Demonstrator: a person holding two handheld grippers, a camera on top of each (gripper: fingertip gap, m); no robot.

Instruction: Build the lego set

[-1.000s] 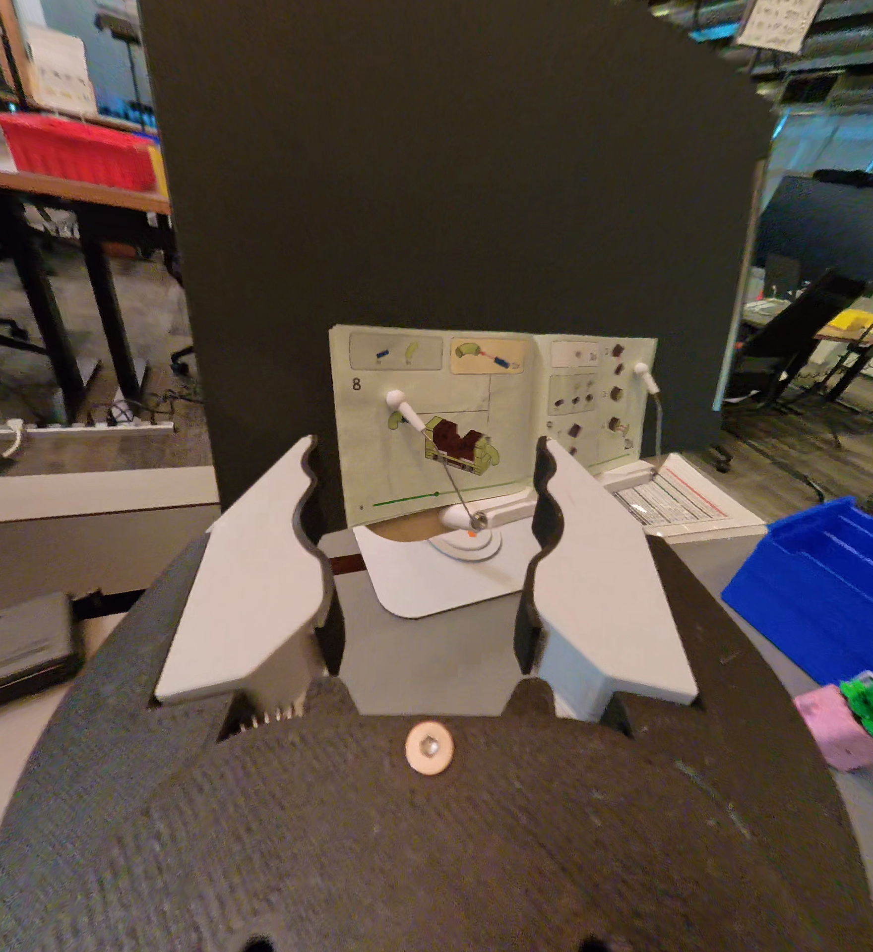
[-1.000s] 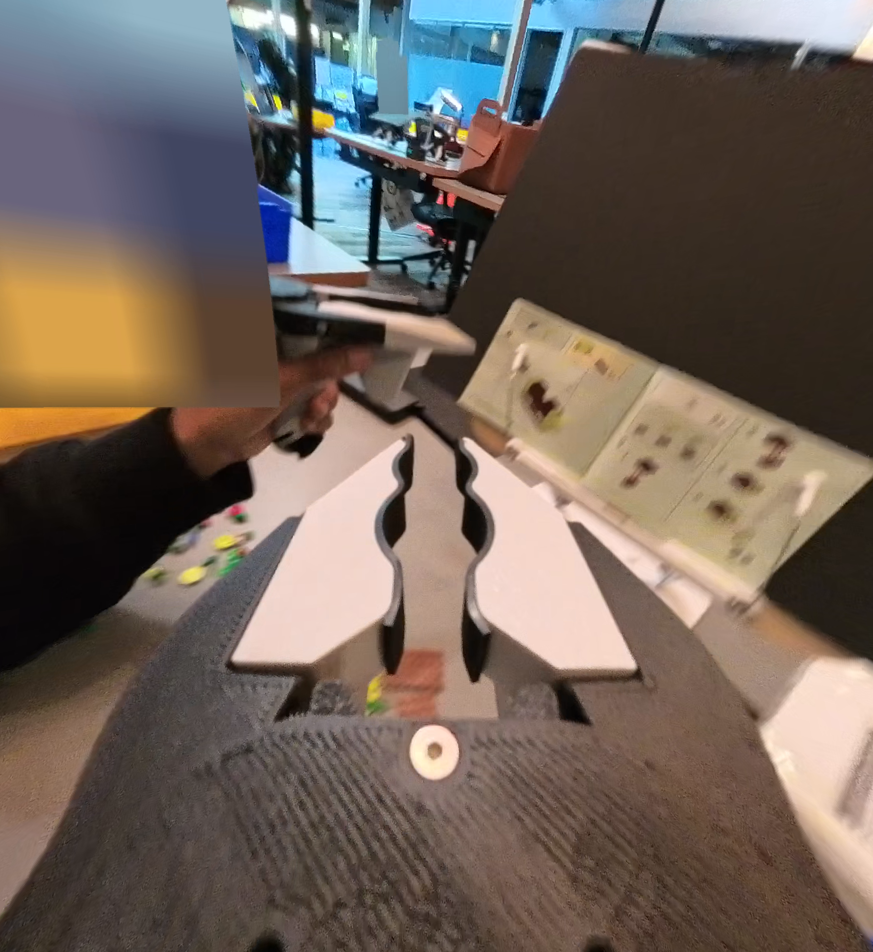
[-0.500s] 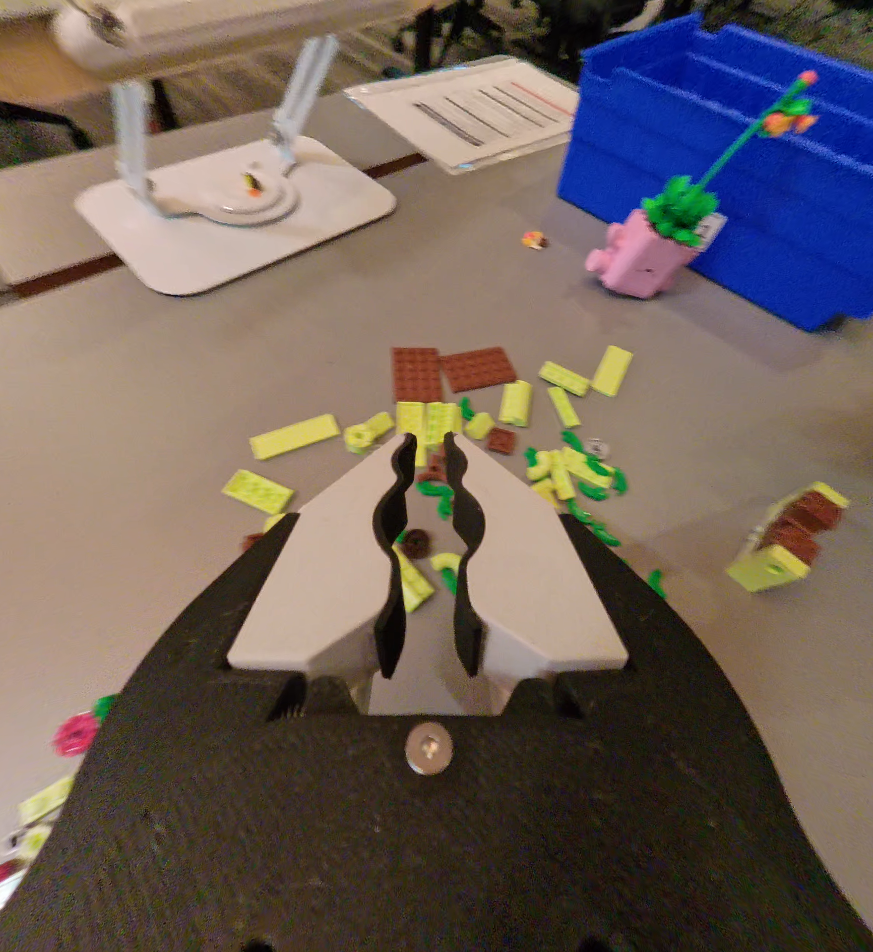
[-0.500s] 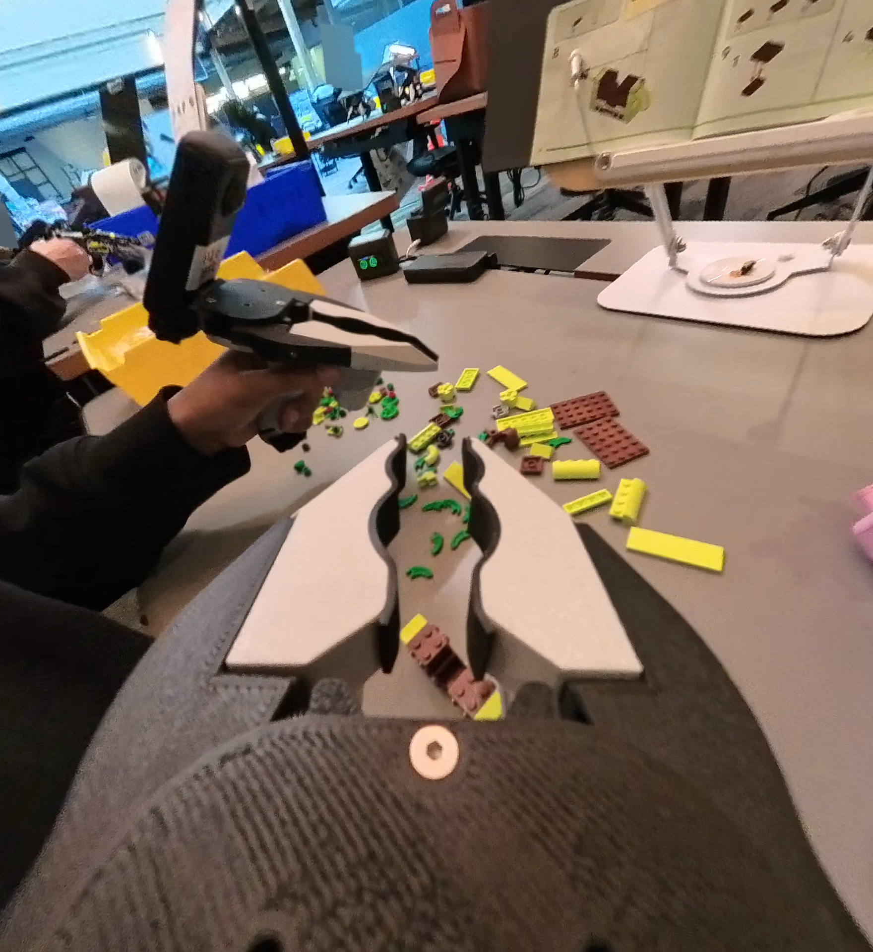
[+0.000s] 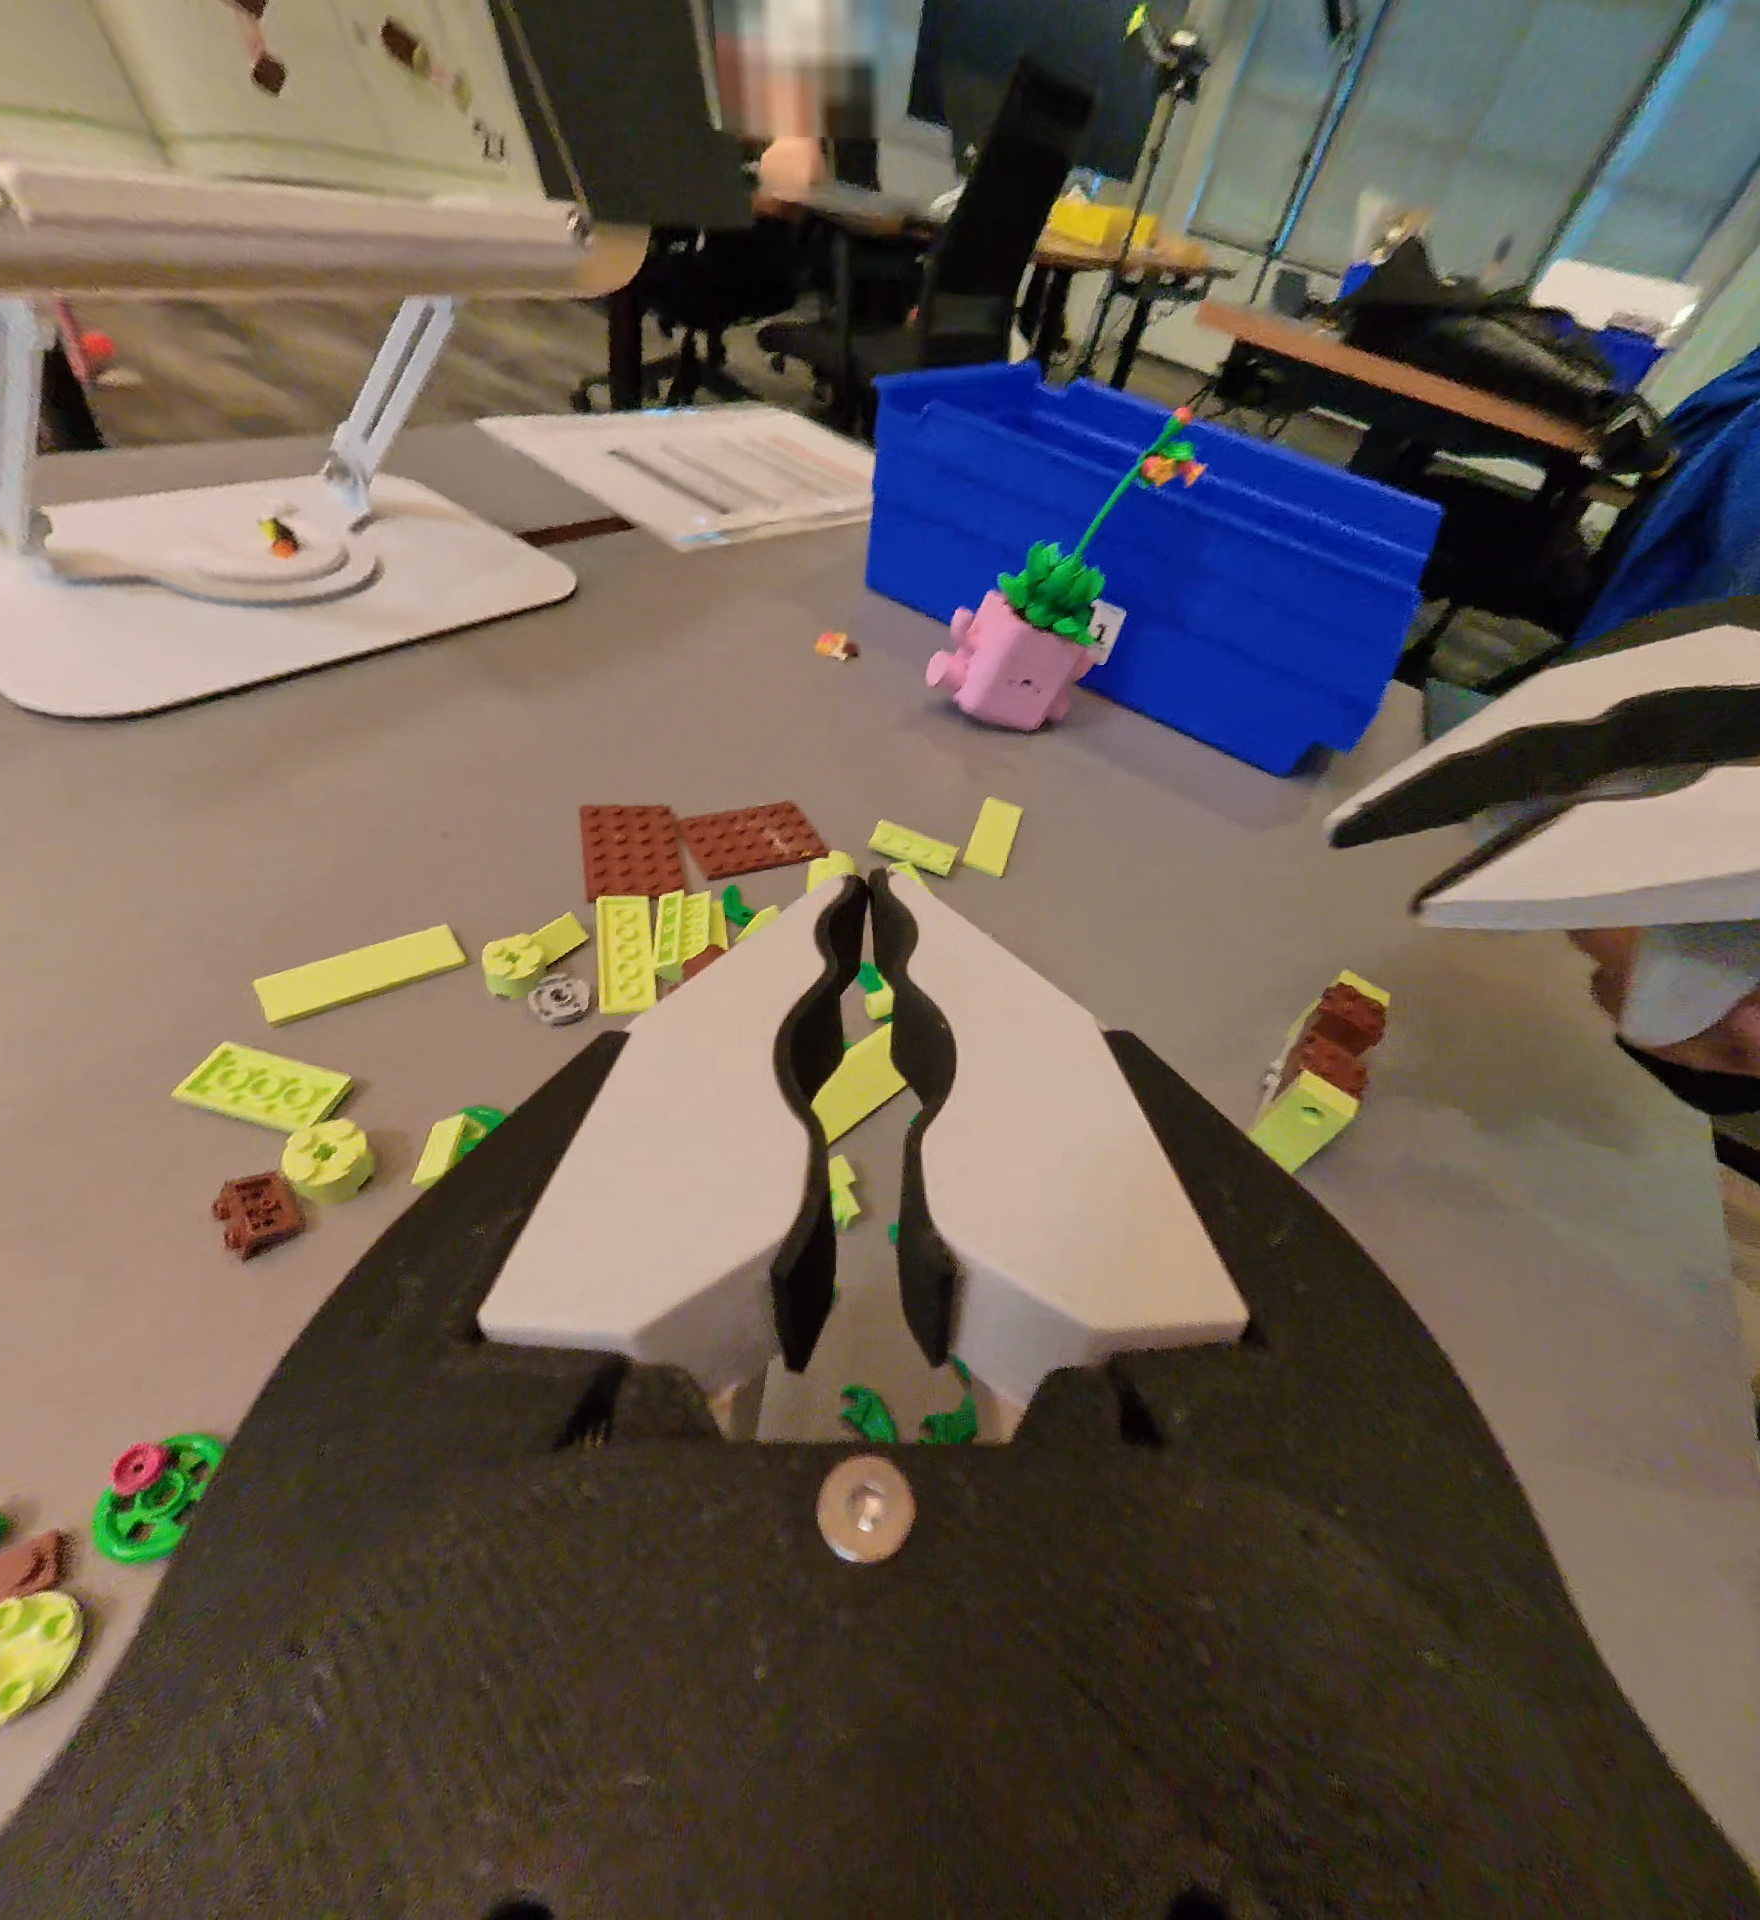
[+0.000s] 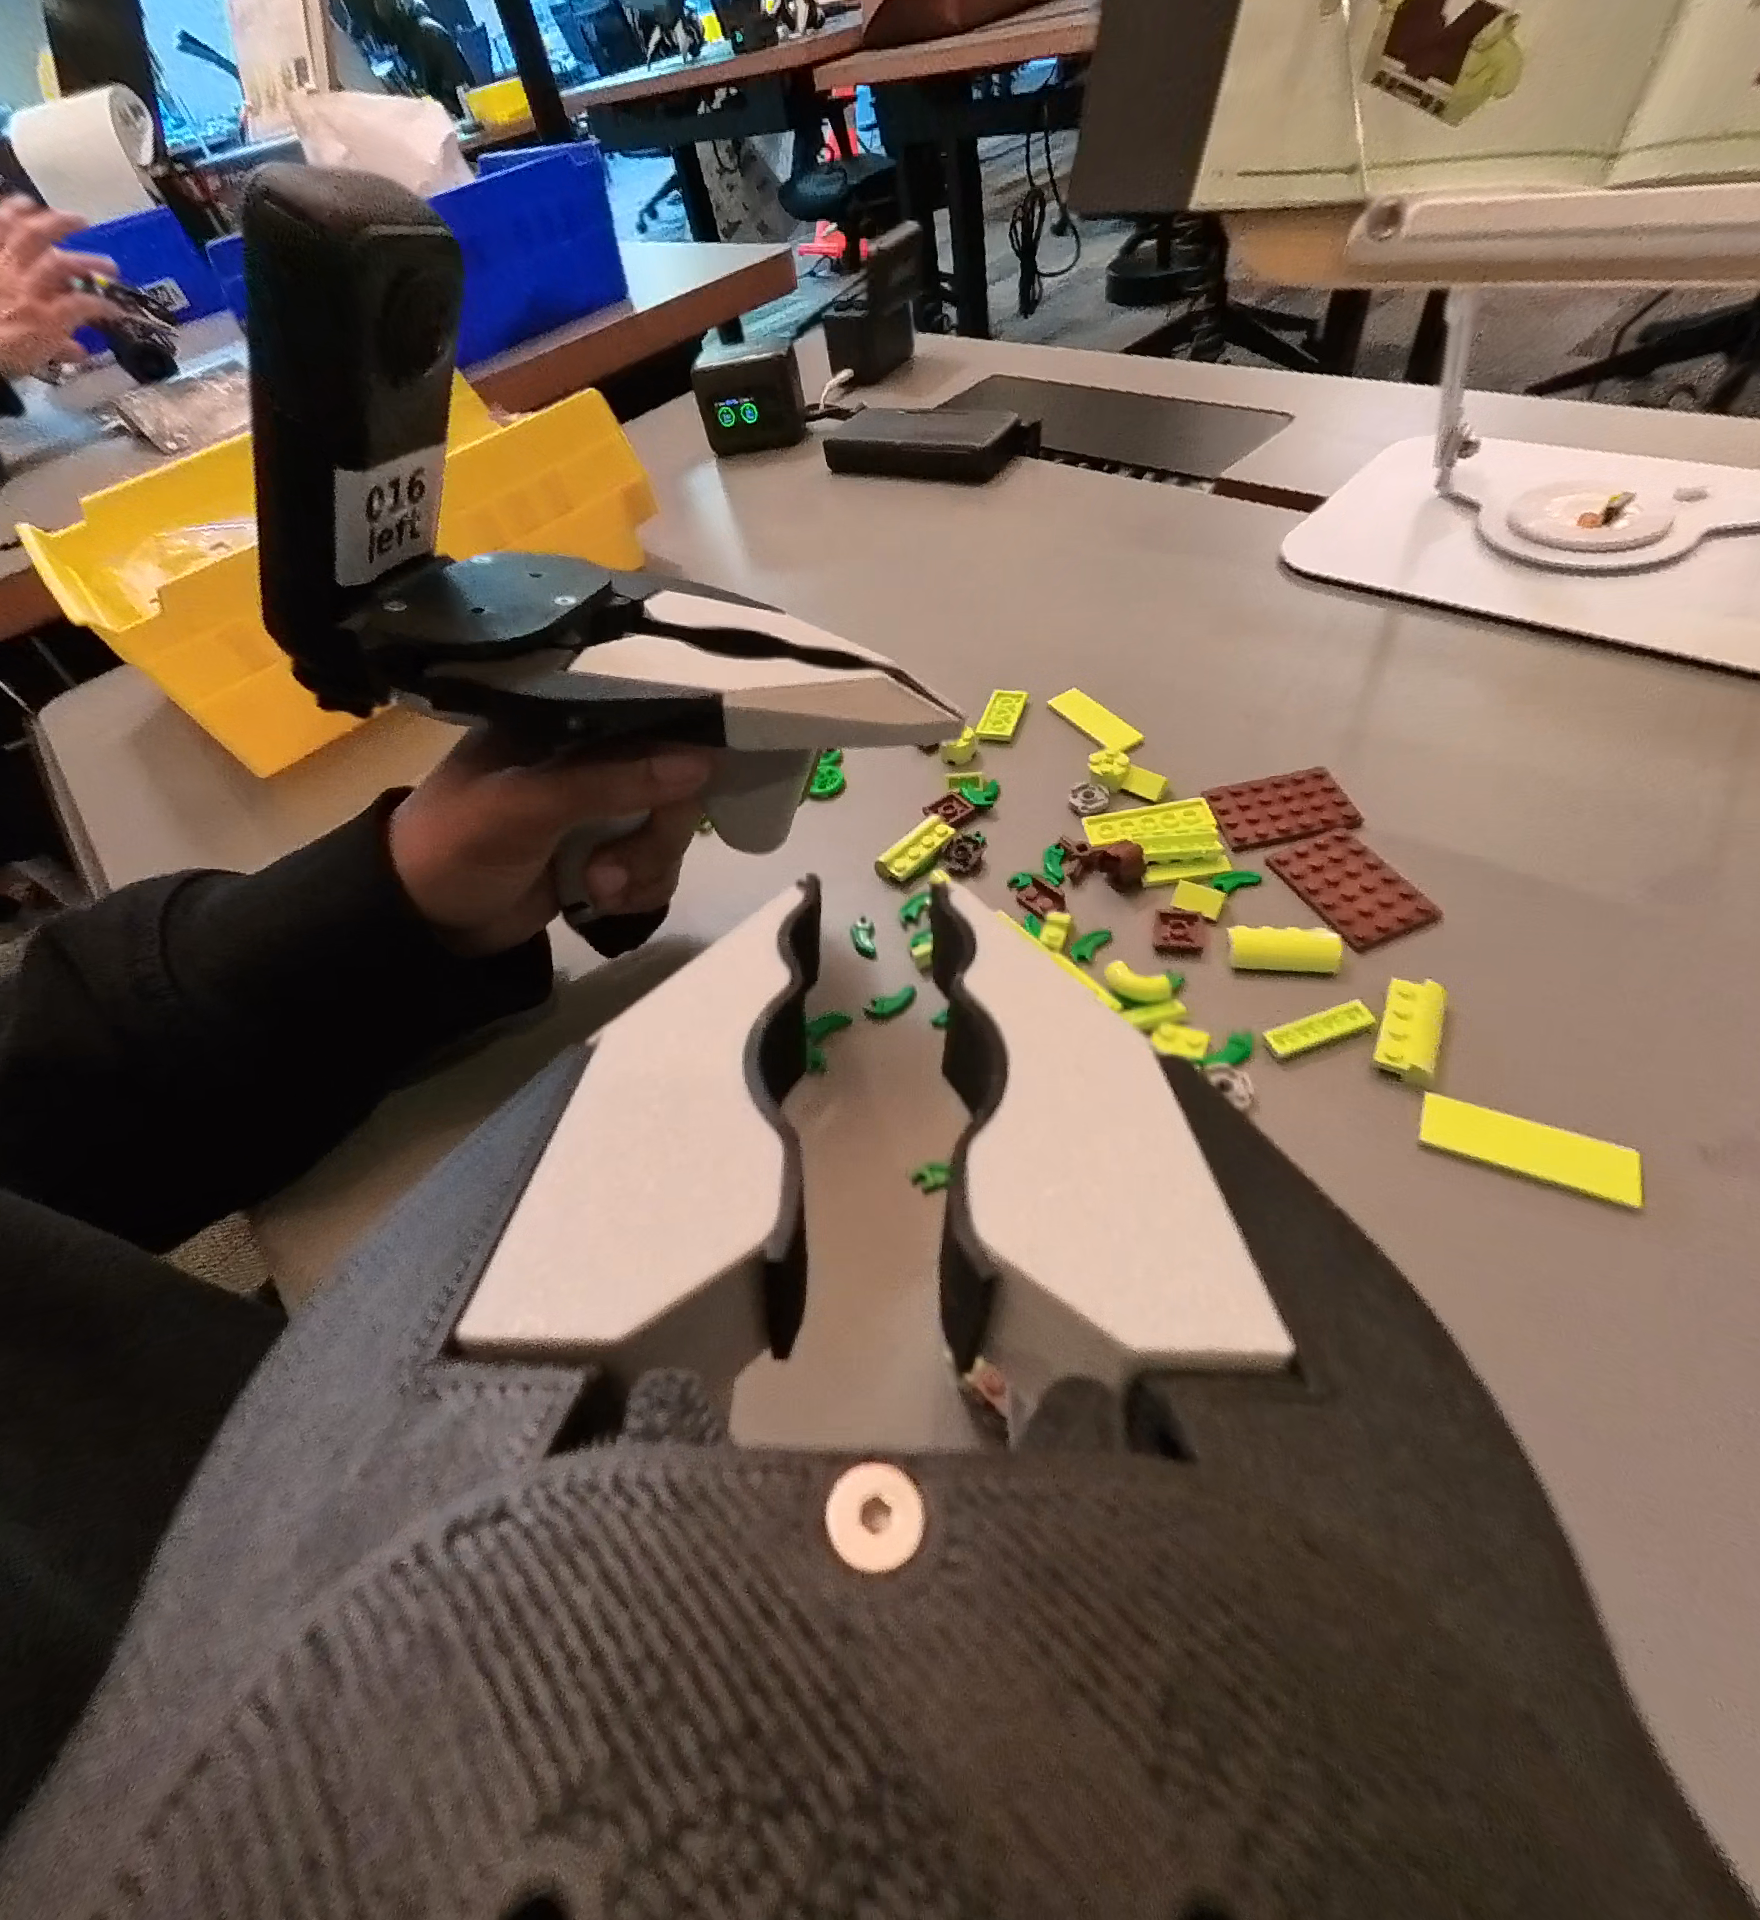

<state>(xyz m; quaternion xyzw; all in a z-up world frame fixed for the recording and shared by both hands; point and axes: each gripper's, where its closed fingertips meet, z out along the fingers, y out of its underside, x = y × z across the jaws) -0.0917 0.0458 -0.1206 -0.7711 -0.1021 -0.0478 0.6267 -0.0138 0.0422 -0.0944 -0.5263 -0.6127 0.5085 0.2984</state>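
Note:
Loose lime, brown and green lego pieces lie scattered on the grey table, with two brown plates at the far side; the pile also shows in the right wrist view. My left gripper is shut, tips together just over the pile, next to a small lime piece; I cannot tell whether it touches it. A brown and lime partial build lies to its right. My right gripper is slightly open and empty above small green pieces, and shows in the left wrist view.
A booklet on a white stand stands at the back left. A blue bin with a pink pot and green plant sits back right. A yellow bin and black devices sit on the left.
My left gripper tilted down from the booklet to the pile, moved in and closed. My right gripper also swung down to the table and opened slightly.

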